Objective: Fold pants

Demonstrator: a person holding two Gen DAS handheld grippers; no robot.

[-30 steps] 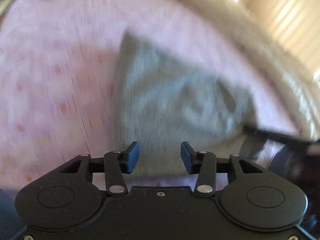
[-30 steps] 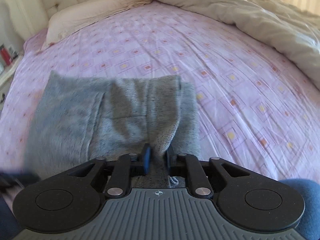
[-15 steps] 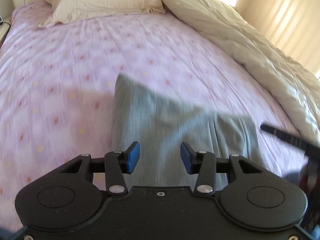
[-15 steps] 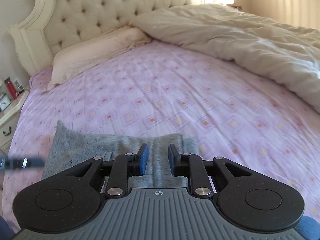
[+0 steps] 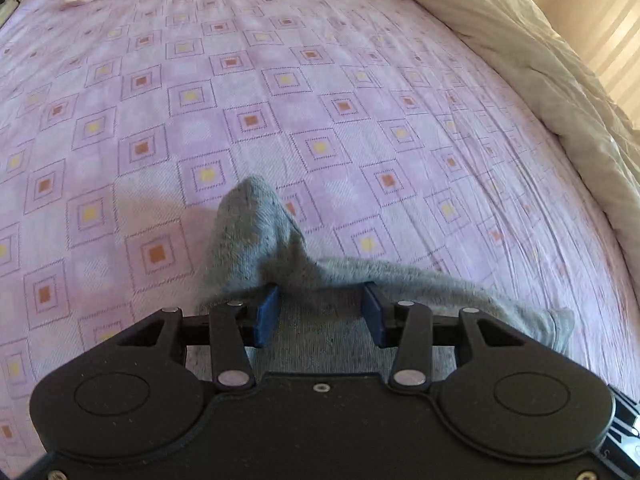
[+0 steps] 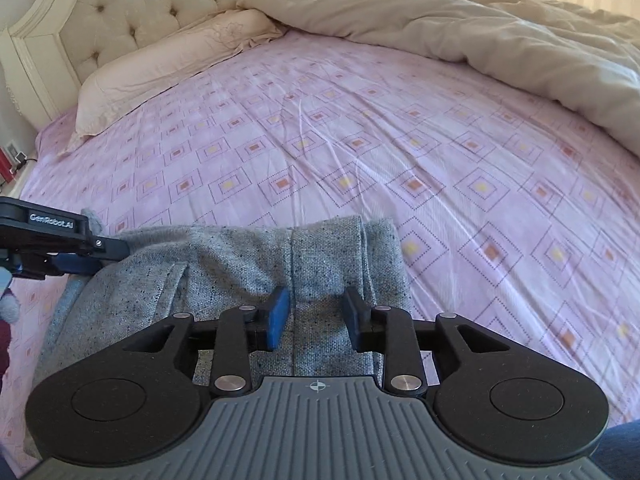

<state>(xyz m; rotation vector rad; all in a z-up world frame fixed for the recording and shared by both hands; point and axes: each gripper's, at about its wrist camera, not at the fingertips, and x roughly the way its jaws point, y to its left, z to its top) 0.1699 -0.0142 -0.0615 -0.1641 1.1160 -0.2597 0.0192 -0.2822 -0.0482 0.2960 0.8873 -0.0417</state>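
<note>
On a bed with a pink sheet of printed squares (image 6: 400, 152), our grey speckled knit pants (image 6: 248, 272) lie as a folded bundle near the close edge, their long axis running across us from left to right. Our left gripper (image 5: 320, 312) has its blue pads spread wide over the bundle's left end, where a corner of cloth (image 5: 252, 232) stands up just ahead of the pads; nothing is pinched. Our right gripper (image 6: 314, 312) is likewise spread, its pads straddling a seam near the right end, with the folded edge directly in front. Both grippers sit right at the cloth, one at each end.

The right view alone shows the full width of the bundle, the left gripper's side profile (image 6: 60, 240), the cream pillow (image 6: 168, 64) and tufted headboard (image 6: 132, 4). The left view alone shows that raised, unsettled corner, which we judge needs flattening next.
</note>
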